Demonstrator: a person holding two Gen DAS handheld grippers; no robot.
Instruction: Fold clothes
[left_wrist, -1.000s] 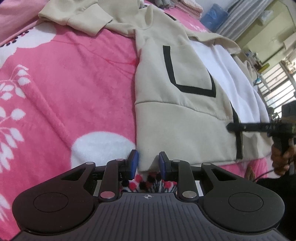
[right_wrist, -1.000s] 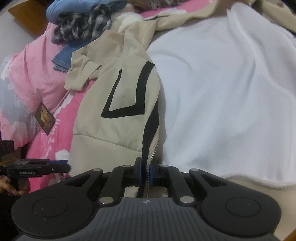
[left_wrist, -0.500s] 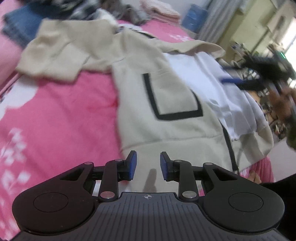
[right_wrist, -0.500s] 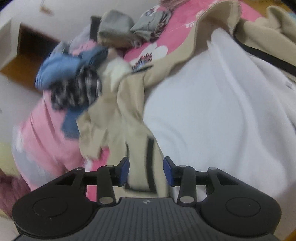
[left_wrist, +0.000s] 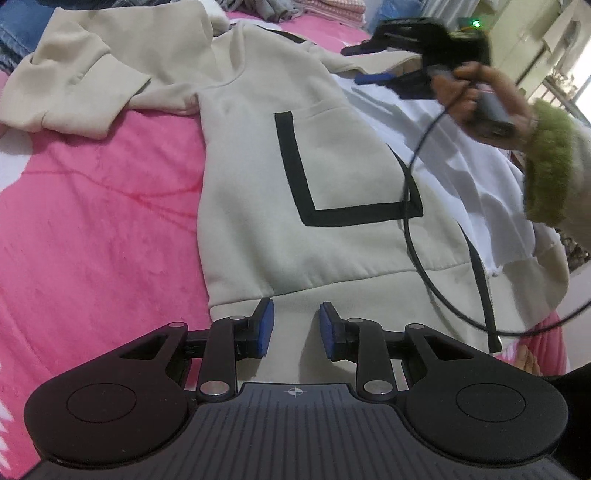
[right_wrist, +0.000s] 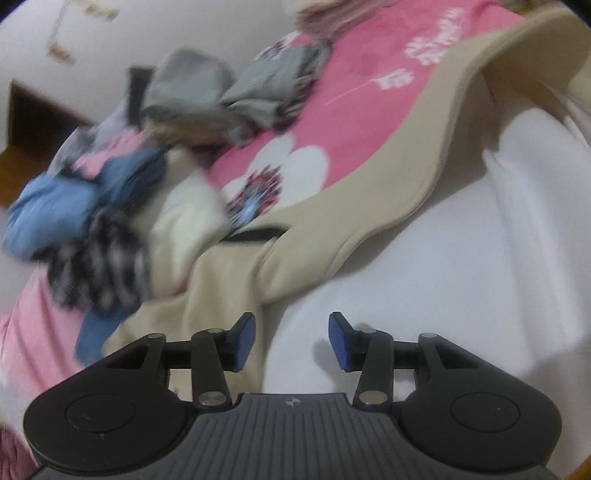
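A beige zip jacket (left_wrist: 251, 173) with black L-shaped pocket trim lies spread open on the bed, its white fleece lining (left_wrist: 465, 177) turned up on the right. My left gripper (left_wrist: 293, 323) hovers just over the jacket's hem band, jaws a little apart with nothing between them. In the left wrist view a hand in a green cuff (left_wrist: 550, 166) holds my right gripper (left_wrist: 373, 78) above the jacket's upper part. In its own view the right gripper (right_wrist: 291, 339) hangs over the white lining (right_wrist: 461, 266) beside the beige front edge (right_wrist: 388, 192); its jaws are opening and hold nothing.
The pink floral blanket (left_wrist: 92, 206) covers the bed. A heap of jeans, plaid and grey clothes (right_wrist: 110, 206) lies beyond the jacket's collar. The right gripper's black cable (left_wrist: 417, 266) loops over the jacket. The bed's edge runs at the right of the left wrist view.
My right gripper let go of the jacket's zipper edge, opened, and swung away toward the collar end. The left gripper shifted sideways from the hem's corner to over the hem band.
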